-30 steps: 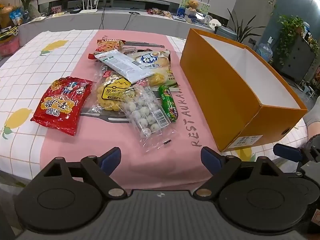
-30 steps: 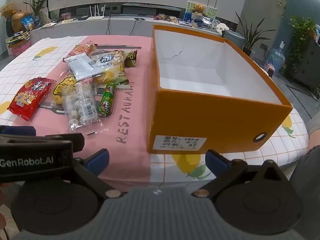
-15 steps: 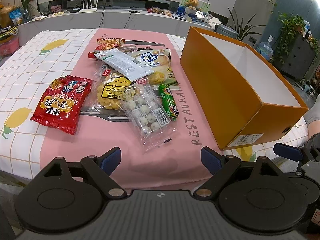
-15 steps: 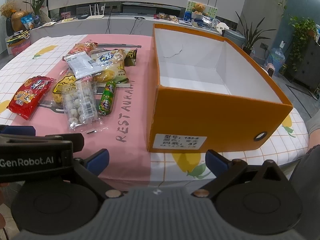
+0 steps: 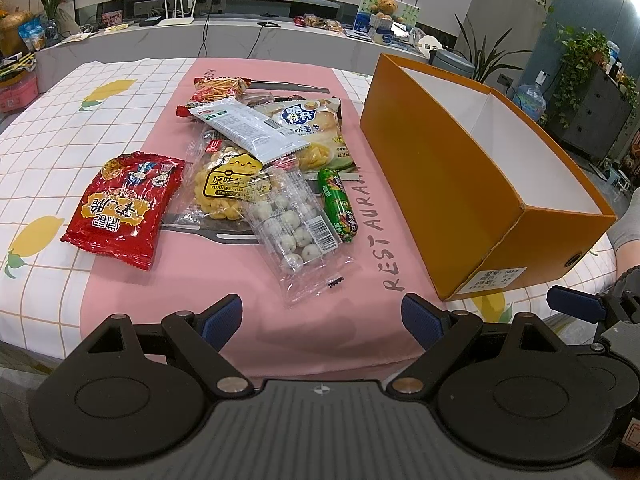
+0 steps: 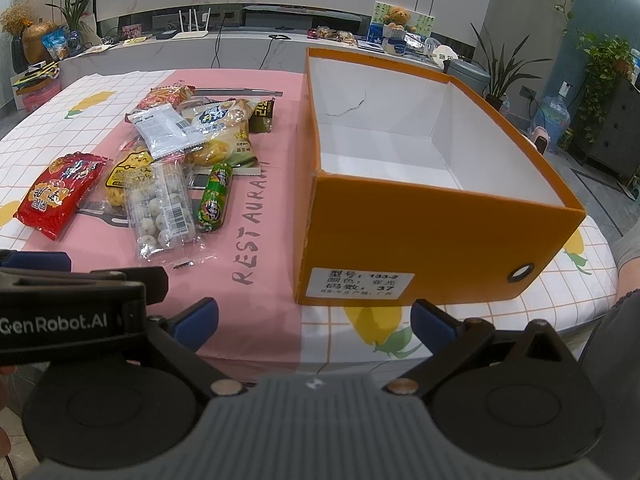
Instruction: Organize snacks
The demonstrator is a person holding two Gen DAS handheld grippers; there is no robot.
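A heap of snacks lies on the pink runner: a red packet, a yellow puff bag, a clear bag of white balls, a green sausage, a white-grey pouch, a potato-stick bag and a fries packet. To their right stands an empty orange box with a white inside. My left gripper hangs open near the table's front edge, short of the ball bag. My right gripper is open in front of the box's labelled end.
The table wears a white checked cloth with lemon prints. A dark small packet lies at the heap's far side. Behind the table runs a long grey counter with clutter. Plants and a cabinet stand at the right. A sleeve shows at the right edge.
Both views have shifted slightly: the snacks and box sit a touch lower and nearer in frame. Nothing was picked up; both grippers stay open.
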